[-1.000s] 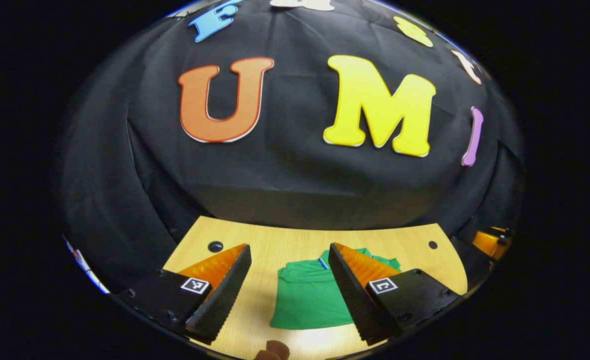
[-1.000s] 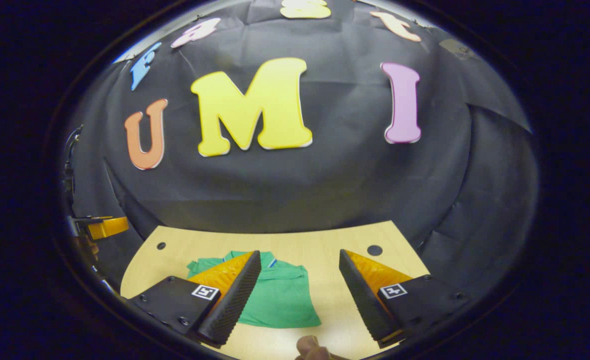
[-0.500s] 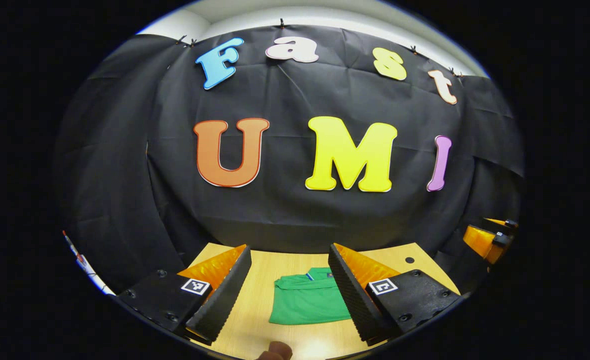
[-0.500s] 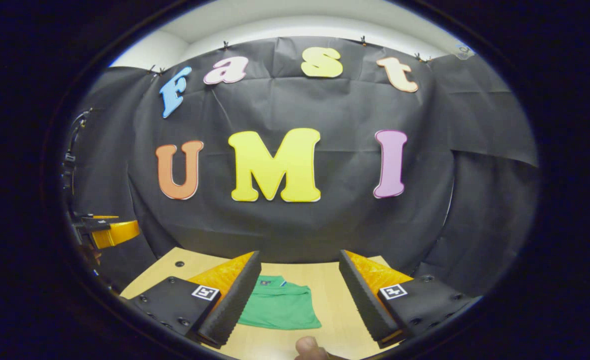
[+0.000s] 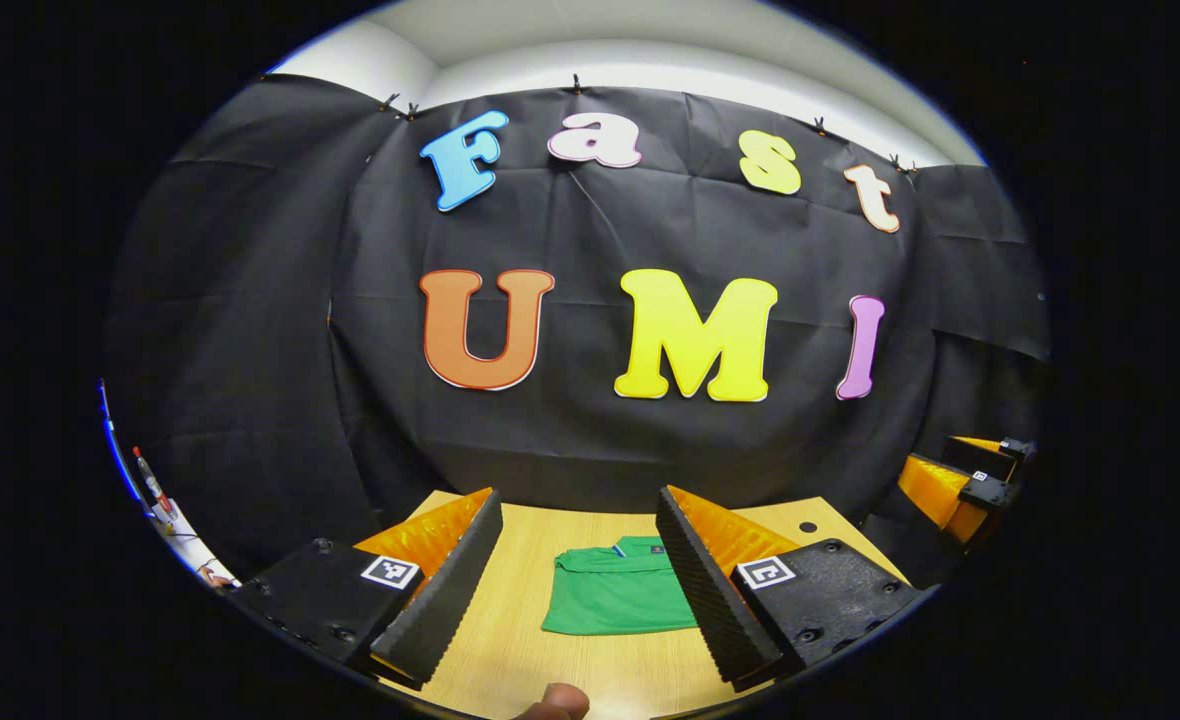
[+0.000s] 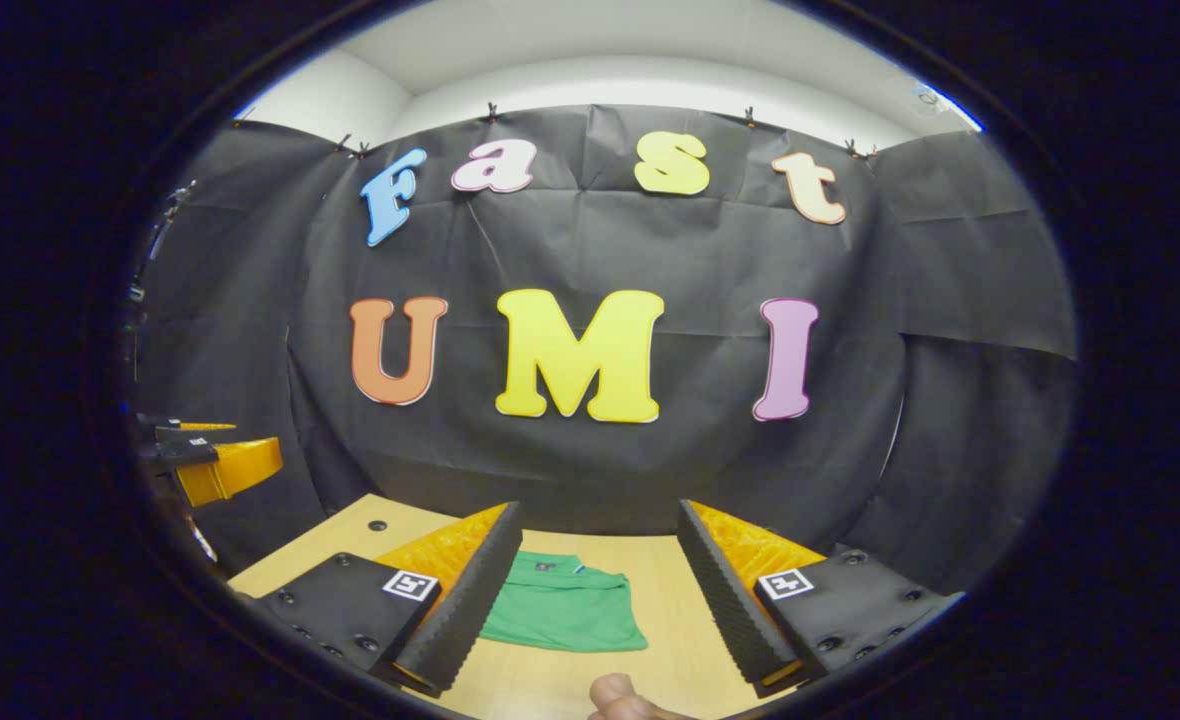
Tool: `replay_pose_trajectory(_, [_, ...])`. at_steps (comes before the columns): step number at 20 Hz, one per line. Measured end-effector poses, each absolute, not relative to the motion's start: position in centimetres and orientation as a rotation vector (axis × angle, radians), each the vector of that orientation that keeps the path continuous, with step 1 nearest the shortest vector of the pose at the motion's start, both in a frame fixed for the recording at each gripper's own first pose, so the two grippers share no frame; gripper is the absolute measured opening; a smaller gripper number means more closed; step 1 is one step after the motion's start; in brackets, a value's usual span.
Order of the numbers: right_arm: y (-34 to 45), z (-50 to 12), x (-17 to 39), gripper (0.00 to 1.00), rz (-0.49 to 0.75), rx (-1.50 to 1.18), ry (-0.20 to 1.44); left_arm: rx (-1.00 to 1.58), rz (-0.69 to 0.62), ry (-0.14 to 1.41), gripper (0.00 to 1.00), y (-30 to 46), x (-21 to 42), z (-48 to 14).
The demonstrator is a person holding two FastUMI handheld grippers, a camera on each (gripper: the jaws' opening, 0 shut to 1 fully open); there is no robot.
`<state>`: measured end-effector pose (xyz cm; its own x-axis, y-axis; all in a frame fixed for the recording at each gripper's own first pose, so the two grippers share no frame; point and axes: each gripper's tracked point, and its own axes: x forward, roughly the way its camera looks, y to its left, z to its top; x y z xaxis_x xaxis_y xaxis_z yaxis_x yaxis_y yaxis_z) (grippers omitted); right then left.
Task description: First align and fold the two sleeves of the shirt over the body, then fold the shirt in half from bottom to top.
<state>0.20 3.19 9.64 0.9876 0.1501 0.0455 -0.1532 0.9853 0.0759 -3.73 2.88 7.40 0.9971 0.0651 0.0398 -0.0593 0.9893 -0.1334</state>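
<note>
Right gripper held above the near part of the wooden table, fingers spread wide apart with nothing between them. Green shirt lying flat on the table as a compact folded rectangle, collar end toward the far edge, partly hidden behind one finger. Fingertip of a hand peeking in at the near edge. Left gripper hanging off beyond the table's side edge, well apart from the shirt.
</note>
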Motion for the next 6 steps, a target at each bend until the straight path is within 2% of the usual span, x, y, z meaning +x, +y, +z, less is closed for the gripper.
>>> replay_pose_trajectory(2, [3.2, 9.4, 0.0, 0.94, 0.158, 0.093, -0.038, -0.136, 0.031, -0.055, 0.99, 1.8, -3.9, 7.3])
replay_pose_trajectory(3, [3.1, 9.0, 0.2, 1.00, 0.157, 0.096, -0.030, -0.133, 0.020, -0.048, 0.99, 1.3, -3.9, 7.0])
replay_pose_trajectory(4, [3.2, 8.9, 0.3, 1.00, 0.163, 0.104, -0.020, -0.126, 0.015, -0.035, 0.98, 1.1, -4.0, 6.6])
replay_pose_trajectory(5, [3.6, 8.7, 0.1, 0.94, 0.167, 0.108, -0.014, -0.118, 0.016, -0.025, 0.89, 1.2, -4.2, 6.2])
replay_pose_trajectory(6, [3.5, 8.7, 0.1, 0.94, 0.166, 0.108, -0.011, -0.114, 0.013, -0.026, 0.89, 1.1, -4.2, 6.4])
